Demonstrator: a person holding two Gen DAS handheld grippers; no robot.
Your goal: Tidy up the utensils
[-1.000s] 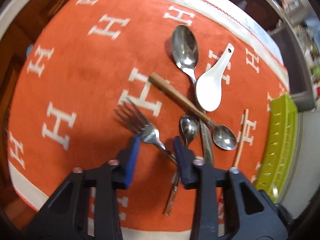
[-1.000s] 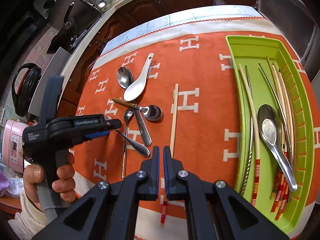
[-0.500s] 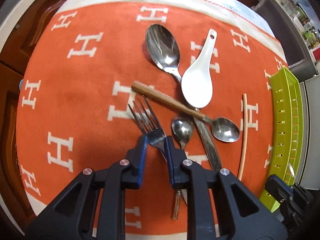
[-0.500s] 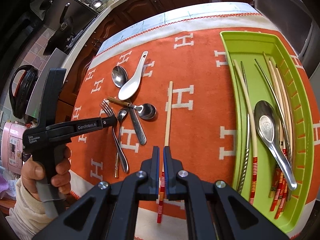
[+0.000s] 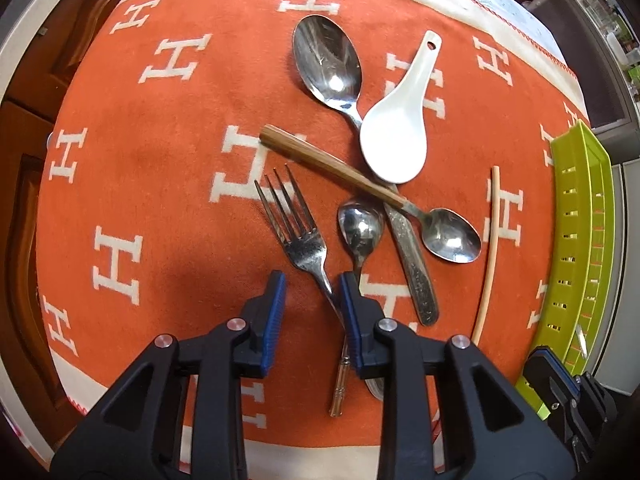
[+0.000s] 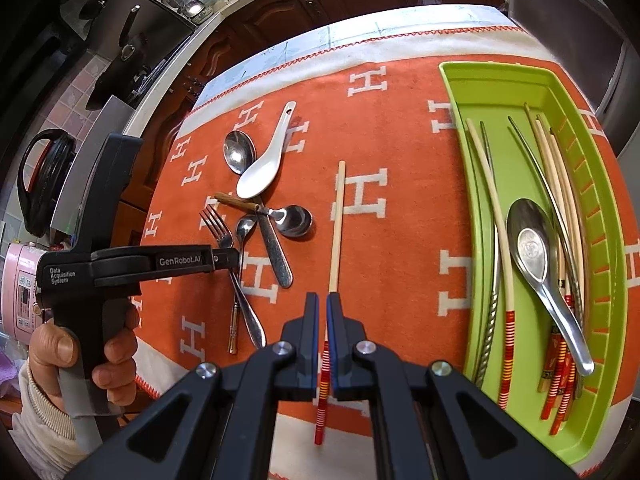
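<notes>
Left wrist view: my left gripper points down, jaws just reopened and spread astride the steel fork neck at six o'clock, unpinched, ready to carry it to the green plastic tray. My right gripper idles, jaws pressed together, empty.

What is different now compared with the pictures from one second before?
The left gripper came over the fork, narrowed around its handle, and its jaws have just been opening again; the handle lies between them, not pinched. The fork now points more upright in the left wrist view. The right gripper stayed shut above the chopstick. The spoons and green tray kept their places.
</notes>
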